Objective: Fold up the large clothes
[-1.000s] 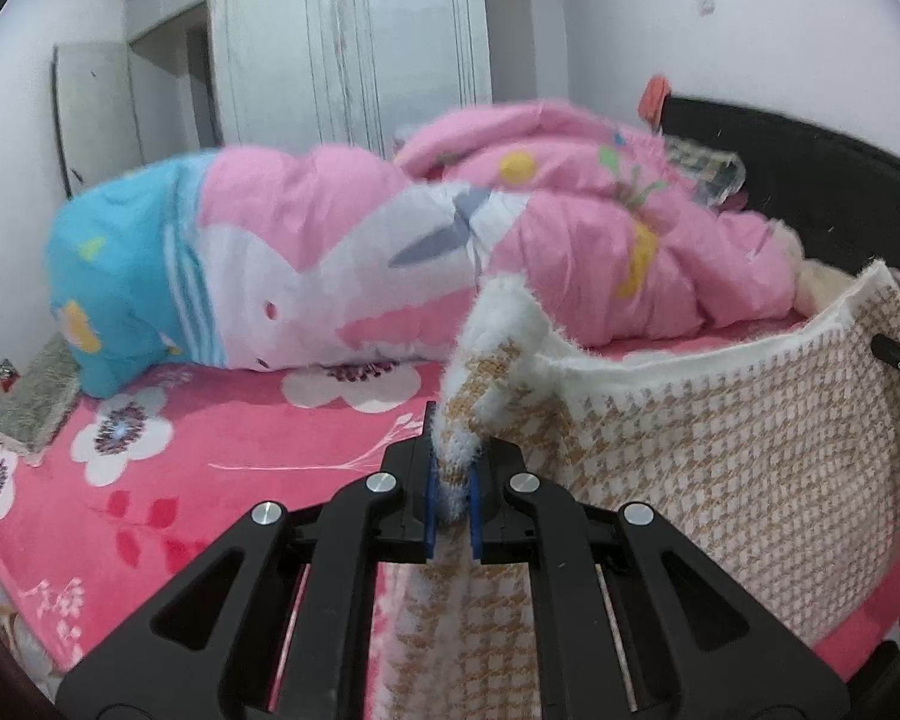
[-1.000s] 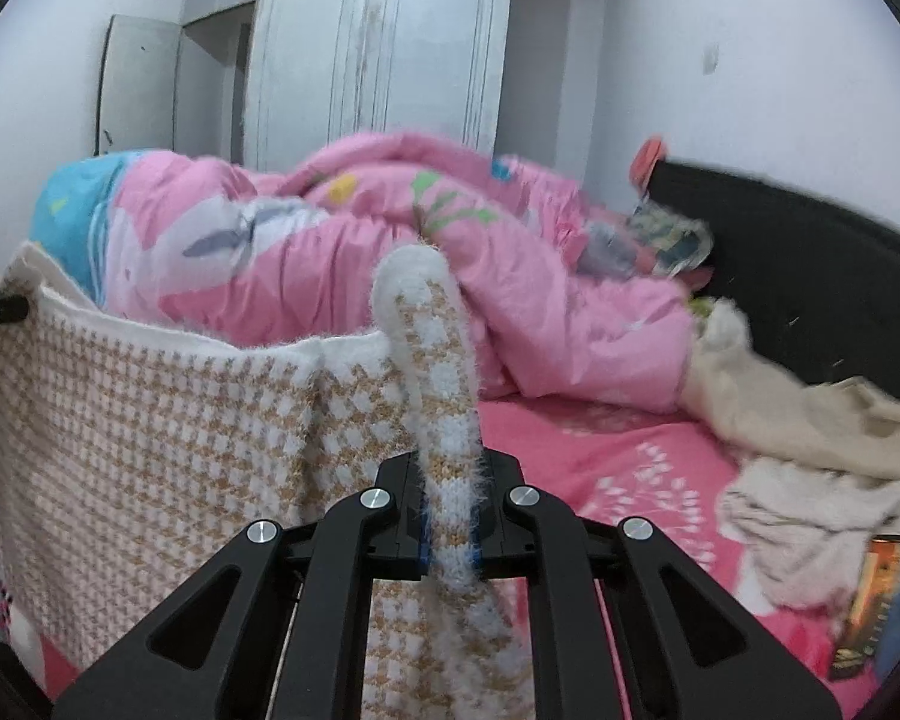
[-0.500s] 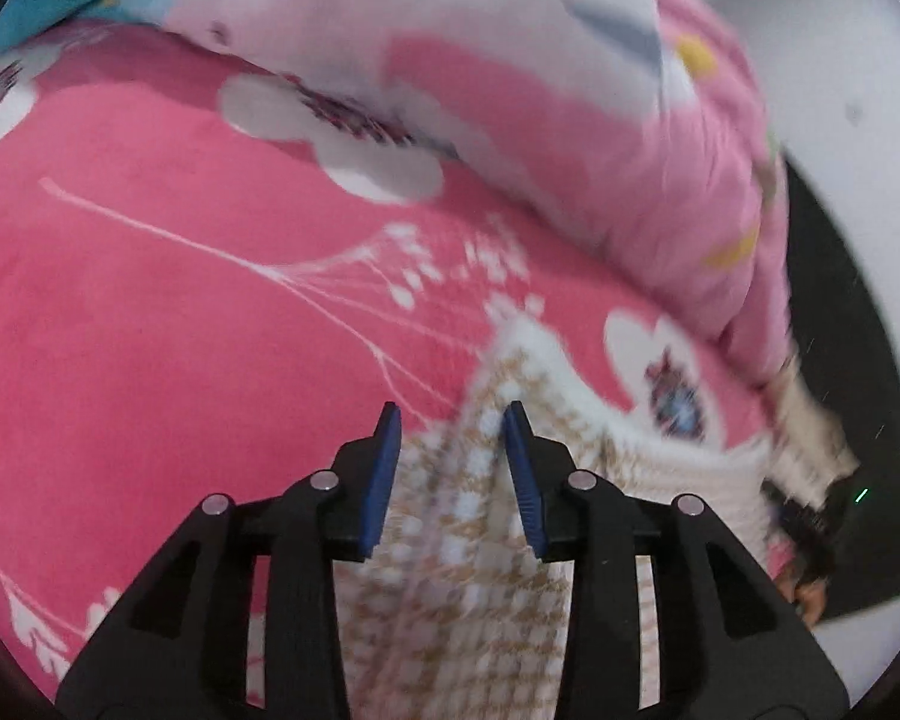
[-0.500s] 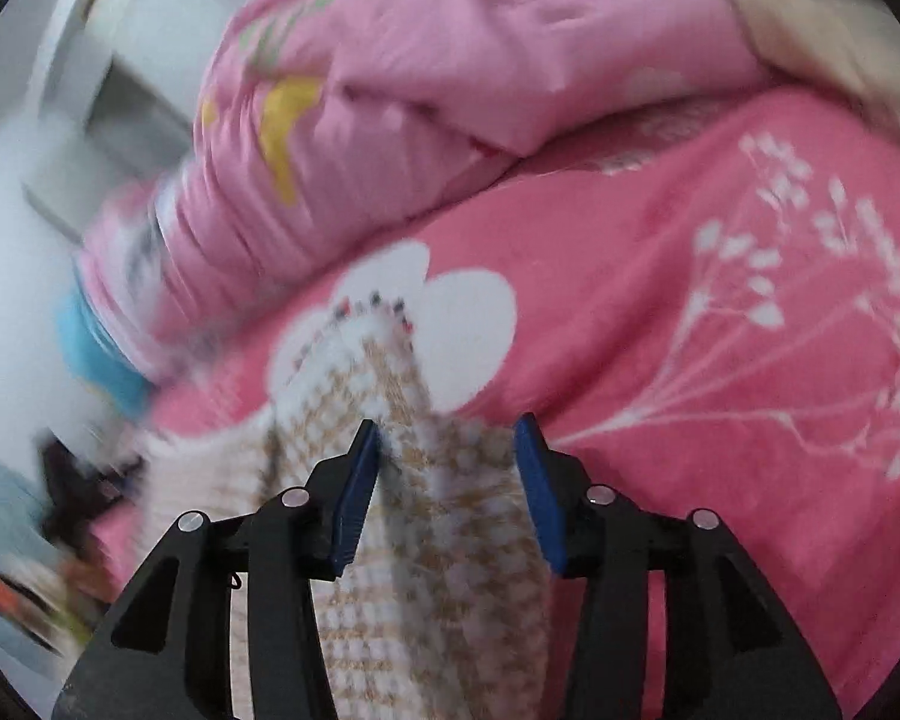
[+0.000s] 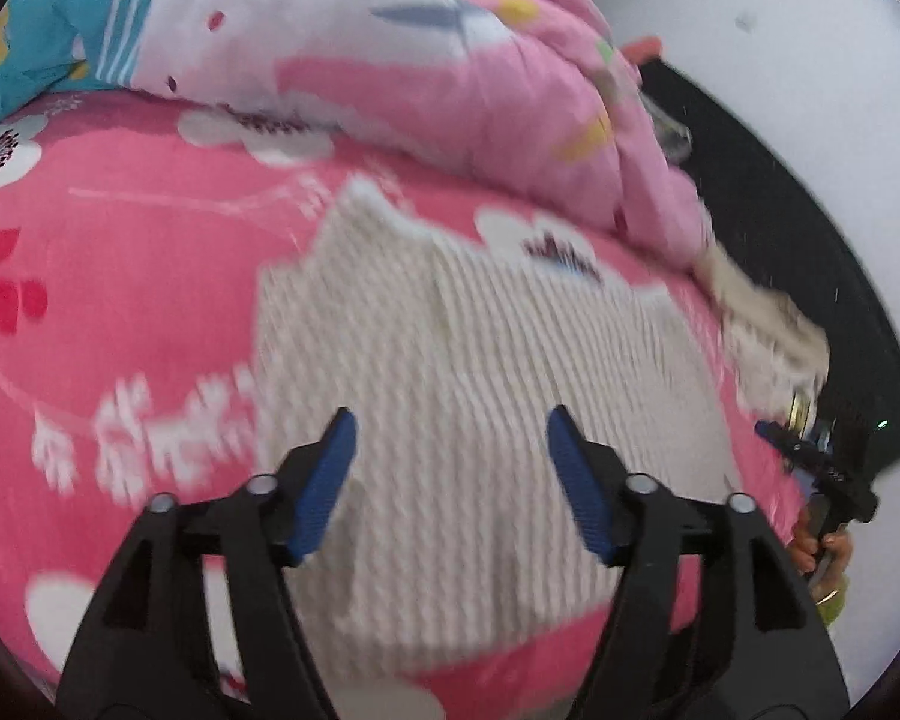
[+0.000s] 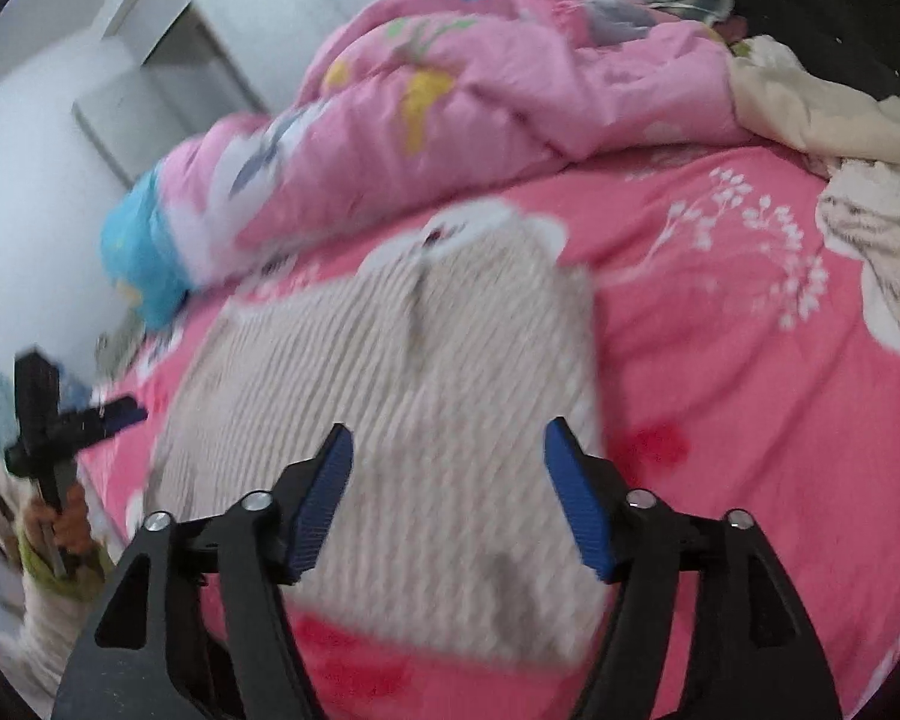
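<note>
Beige houndstooth knit, the garment [image 5: 486, 372] lies flat on the pink floral bedspread [image 5: 120, 276], reaching from the near edge of the bed towards the pink quilt [image 5: 450, 72] heaped along the far side. Left gripper [image 5: 453, 480] hangs over the garment with fingers spread wide, gripping nothing. Right gripper [image 6: 450, 495] hangs likewise over it, fingers wide apart, blue pads [image 6: 576, 504] clear of the cloth.

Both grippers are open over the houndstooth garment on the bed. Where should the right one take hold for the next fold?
Judging by its flat pose, pinch the houndstooth garment at its near right corner, coming from its free right edge with the open right gripper.
</note>
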Demonstrator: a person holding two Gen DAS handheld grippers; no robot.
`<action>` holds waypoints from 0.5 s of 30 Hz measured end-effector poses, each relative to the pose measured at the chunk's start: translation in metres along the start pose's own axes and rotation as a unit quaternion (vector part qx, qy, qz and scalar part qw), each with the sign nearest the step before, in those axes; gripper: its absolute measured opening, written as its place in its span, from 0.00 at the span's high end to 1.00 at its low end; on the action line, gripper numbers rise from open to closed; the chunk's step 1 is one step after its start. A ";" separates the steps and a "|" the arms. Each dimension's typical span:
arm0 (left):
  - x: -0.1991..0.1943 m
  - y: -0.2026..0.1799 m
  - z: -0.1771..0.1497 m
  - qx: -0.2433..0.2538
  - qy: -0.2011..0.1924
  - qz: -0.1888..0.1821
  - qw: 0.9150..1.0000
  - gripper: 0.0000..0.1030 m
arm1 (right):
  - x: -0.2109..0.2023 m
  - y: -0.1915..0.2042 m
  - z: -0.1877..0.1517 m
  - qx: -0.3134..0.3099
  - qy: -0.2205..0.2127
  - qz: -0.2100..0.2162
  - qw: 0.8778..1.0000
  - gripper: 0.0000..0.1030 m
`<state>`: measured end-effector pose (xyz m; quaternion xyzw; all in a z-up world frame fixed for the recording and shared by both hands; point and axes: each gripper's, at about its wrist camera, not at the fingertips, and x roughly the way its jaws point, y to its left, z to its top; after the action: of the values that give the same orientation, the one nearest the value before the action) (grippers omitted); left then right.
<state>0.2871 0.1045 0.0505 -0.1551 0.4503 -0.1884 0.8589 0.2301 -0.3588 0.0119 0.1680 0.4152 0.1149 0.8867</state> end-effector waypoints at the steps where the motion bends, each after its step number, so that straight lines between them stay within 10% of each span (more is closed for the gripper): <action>1: -0.004 -0.009 -0.015 0.009 -0.004 0.008 1.000 0.31 | -0.004 0.010 -0.016 -0.006 0.003 -0.001 1.000 0.32; 15: -0.052 -0.115 -0.139 0.118 -0.097 0.172 0.973 0.07 | -0.056 0.095 -0.125 -0.052 -0.039 -0.119 0.991 0.12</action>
<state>0.1228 0.0136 0.0618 0.0093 0.3596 -0.0736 0.9302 0.0925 -0.2657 0.0133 0.0755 0.3906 0.0233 0.9172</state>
